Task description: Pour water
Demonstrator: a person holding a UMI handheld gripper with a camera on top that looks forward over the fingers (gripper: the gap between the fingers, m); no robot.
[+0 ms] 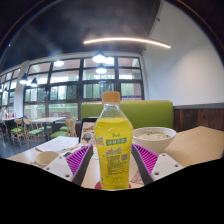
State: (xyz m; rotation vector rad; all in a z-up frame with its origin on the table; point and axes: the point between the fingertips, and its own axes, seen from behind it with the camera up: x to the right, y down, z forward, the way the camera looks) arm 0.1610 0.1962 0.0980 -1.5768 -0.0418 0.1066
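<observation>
A clear plastic bottle (113, 145) of yellow drink, with an orange cap and a green label, stands upright between my fingers. Both purple pads (84, 162) press against its sides, so my gripper (113, 170) is shut on it. The bottle's base seems lifted a little off the table (200, 145). Behind the bottle to the right sits a white bowl (155, 136) on the table.
Papers or napkins (58, 145) lie on the table to the left. A green bench back (150, 112) runs behind the table. Chairs and tables (30, 128) stand by the windows at the far left.
</observation>
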